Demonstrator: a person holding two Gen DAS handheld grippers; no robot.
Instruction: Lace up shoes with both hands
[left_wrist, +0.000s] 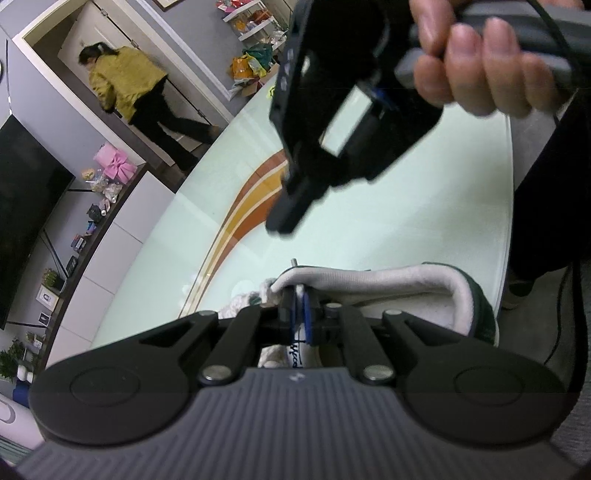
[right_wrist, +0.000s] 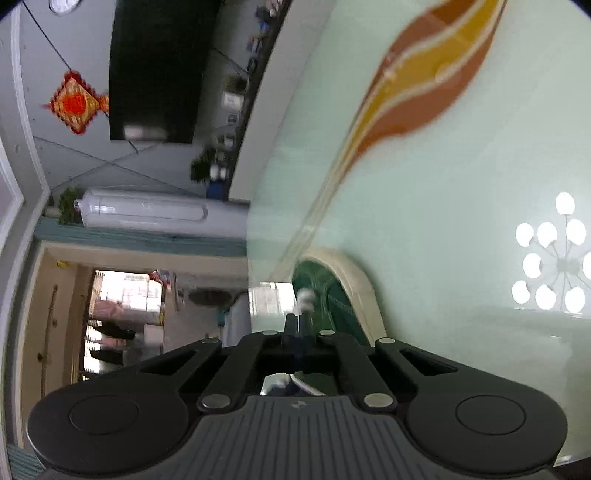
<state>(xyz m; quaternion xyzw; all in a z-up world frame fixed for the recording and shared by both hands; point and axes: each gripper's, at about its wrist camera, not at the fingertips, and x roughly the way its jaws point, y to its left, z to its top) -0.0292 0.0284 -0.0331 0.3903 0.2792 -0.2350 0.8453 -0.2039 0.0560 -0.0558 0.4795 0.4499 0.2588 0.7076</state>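
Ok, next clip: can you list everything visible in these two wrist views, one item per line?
shoe: one, dark green with pale lining, on the table, at the left gripper
lace: one, white, at the shoe's tongue
table: one, pale green glass with an orange and yellow stripe
television: one, black, on the wall
gift box: one, pink with bow, on the sideboard
bystander: one, yellow jacket, at the doorway
red knot ornament: one, on the wall
left gripper: black, shut on the shoe's tongue
right gripper: black, shut, near the shoe
hand: one, holding the right gripper's handle
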